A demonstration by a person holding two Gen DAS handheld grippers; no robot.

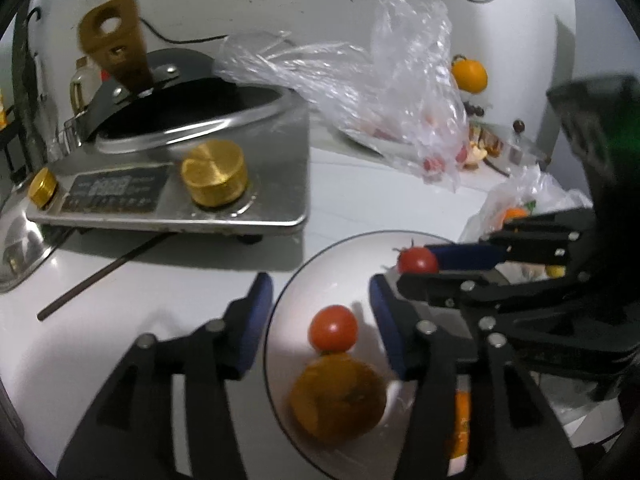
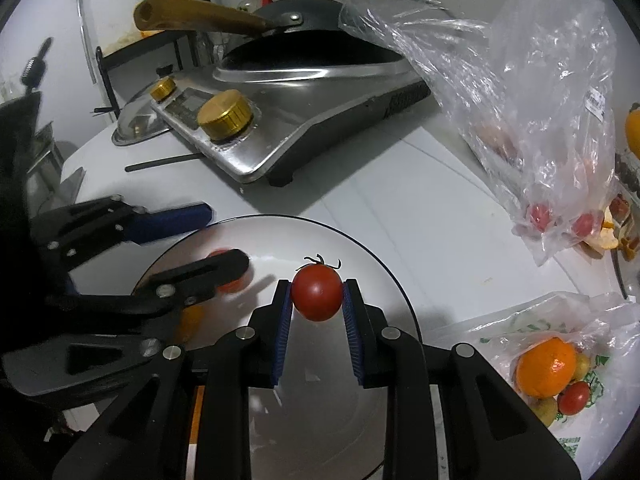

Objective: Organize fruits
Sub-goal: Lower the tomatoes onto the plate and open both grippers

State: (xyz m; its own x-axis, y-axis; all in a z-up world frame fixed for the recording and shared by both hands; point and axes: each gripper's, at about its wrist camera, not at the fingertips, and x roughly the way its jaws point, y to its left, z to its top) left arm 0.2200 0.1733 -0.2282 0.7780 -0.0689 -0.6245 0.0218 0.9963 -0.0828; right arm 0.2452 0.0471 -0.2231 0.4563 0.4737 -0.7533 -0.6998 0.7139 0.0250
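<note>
A white plate point(image 1: 332, 256) with a dark rim sits on the white counter. On it lie a cherry tomato point(image 1: 333, 328) and an orange point(image 1: 338, 398), touching. My left gripper point(image 1: 320, 316) is open, its blue-padded fingers either side of that tomato, just above the plate. My right gripper point(image 2: 316, 300) is shut on a second cherry tomato point(image 2: 317, 297) with a green stem and holds it over the plate point(image 2: 384, 276). In the left wrist view the right gripper point(image 1: 416, 270) reaches in from the right with this tomato point(image 1: 418, 260).
A steel induction cooker point(image 1: 192, 184) with a gold knob and a black pan stands at the back left. A clear bag point(image 2: 532, 120) with red fruit lies at the back right. Another bag holds an orange point(image 2: 546, 368) and a tomato at the right. A dark chopstick point(image 1: 100, 276) lies on the counter.
</note>
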